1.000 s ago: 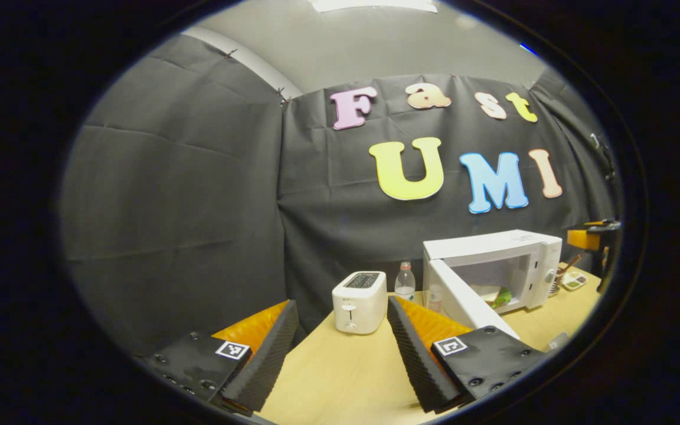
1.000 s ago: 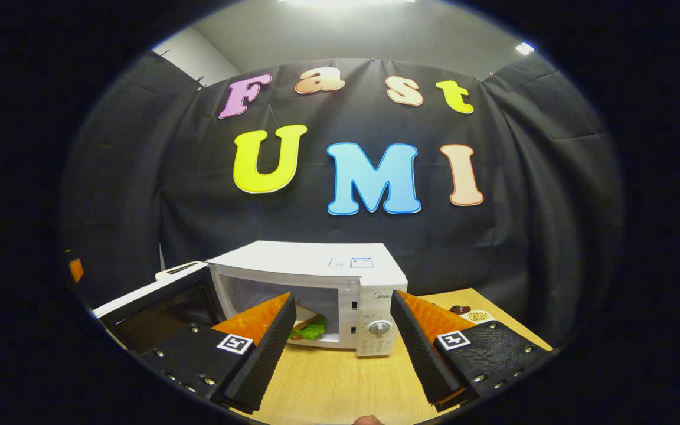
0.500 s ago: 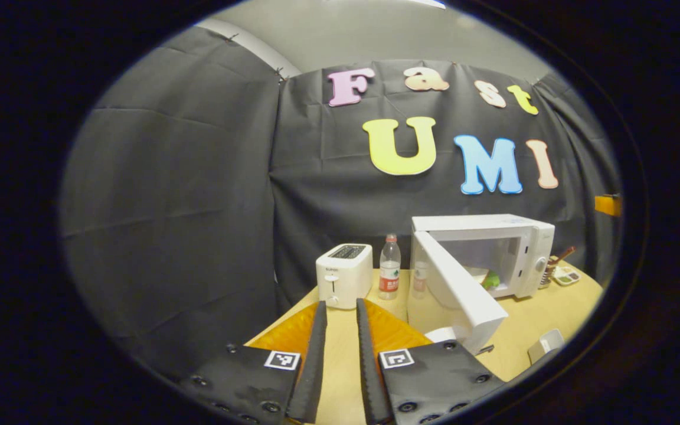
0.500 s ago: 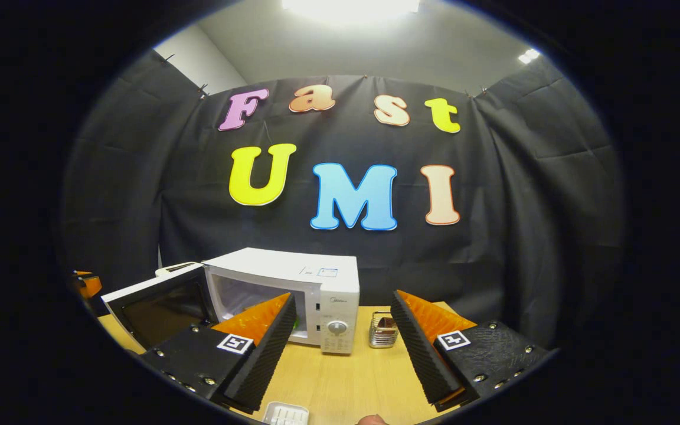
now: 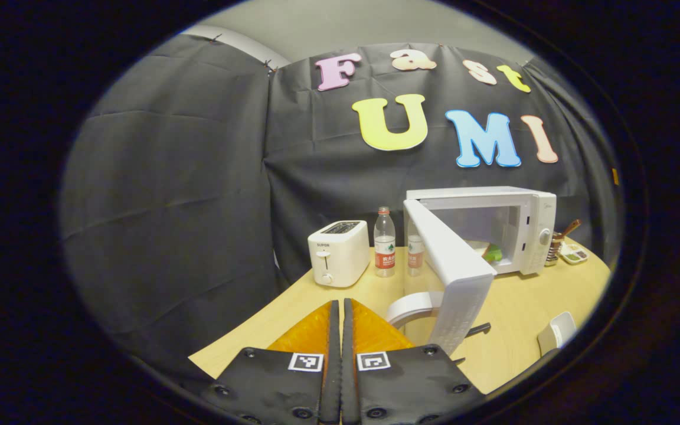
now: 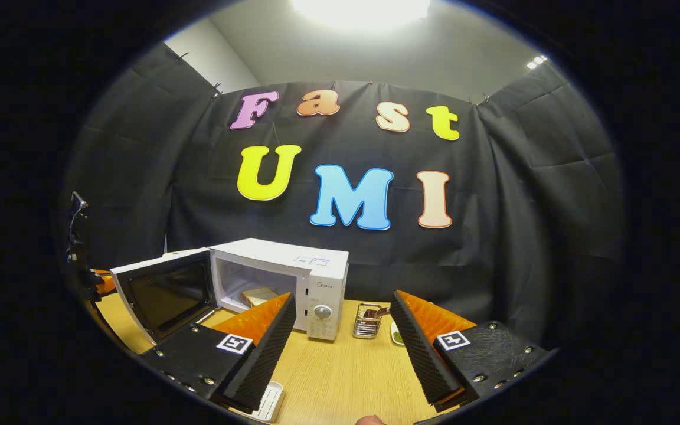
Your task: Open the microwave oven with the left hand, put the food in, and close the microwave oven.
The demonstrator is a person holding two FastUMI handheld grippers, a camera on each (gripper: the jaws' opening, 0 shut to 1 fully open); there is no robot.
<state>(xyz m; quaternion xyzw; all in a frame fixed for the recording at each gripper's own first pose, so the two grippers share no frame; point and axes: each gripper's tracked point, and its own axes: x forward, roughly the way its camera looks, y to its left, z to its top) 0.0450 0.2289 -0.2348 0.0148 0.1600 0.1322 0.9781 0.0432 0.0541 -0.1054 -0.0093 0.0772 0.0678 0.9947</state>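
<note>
With the food (image 5: 489, 252) already inside the microwave (image 5: 514, 227), the left tool (image 5: 336, 330) sits pressed together near the open door (image 5: 452, 268), seemingly to push it, while the right tool (image 6: 343, 342) hangs apart.

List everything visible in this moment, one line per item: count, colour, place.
microwave: one, white, back of table, door swung open
food: one sandwich, bread with green, inside the microwave
toaster: one, white, left of the bottles
bottles: two, clear, between toaster and microwave
metal holder: one, silver, right of the microwave
small tray: one, white, far right of table
white dish: one, near table edge
table: one, light wood
left gripper: one, shut, empty
right gripper: one, open, empty
</note>
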